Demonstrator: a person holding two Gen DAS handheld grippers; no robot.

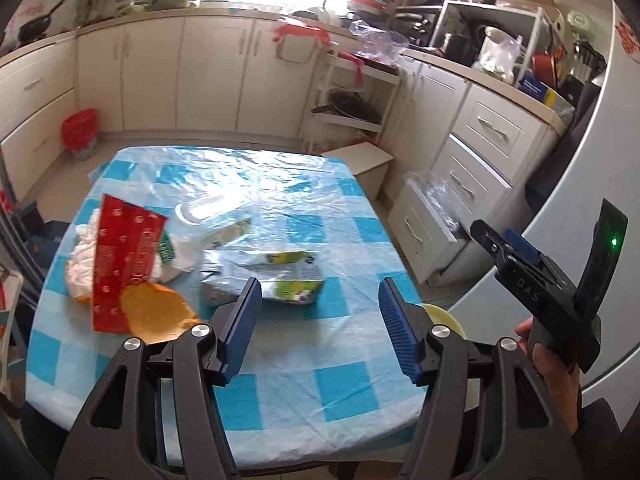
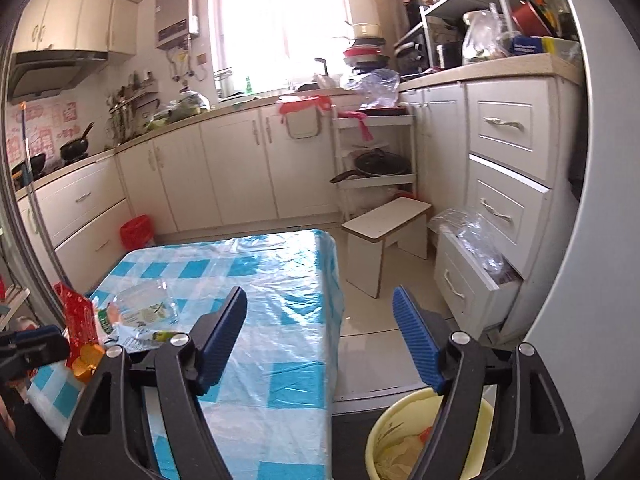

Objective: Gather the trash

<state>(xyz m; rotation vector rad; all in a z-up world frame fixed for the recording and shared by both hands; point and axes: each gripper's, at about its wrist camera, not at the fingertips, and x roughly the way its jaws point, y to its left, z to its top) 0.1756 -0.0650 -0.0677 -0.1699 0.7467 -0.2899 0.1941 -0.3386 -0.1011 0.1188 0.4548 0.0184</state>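
Observation:
Trash lies on the left part of a table with a blue and white checked cover (image 1: 288, 360): a red wrapper (image 1: 120, 264), an orange peel (image 1: 156, 312), crumpled white tissue (image 1: 80, 264), a clear plastic bottle (image 1: 212, 216) and a silver and green pouch (image 1: 260, 276). My left gripper (image 1: 320, 312) is open and empty, just in front of the pouch. My right gripper (image 2: 320, 340) is open and empty, above the table's right edge and a yellow bin (image 2: 384, 440) on the floor. The right gripper also shows in the left wrist view (image 1: 516, 252).
The yellow bin holds some trash and stands at the table's near right corner. A white stool (image 2: 384, 232), an open drawer (image 2: 468, 276) with clear plastic, and a white fridge (image 2: 600, 240) are on the right. A red bin (image 1: 80, 132) stands by the far cabinets.

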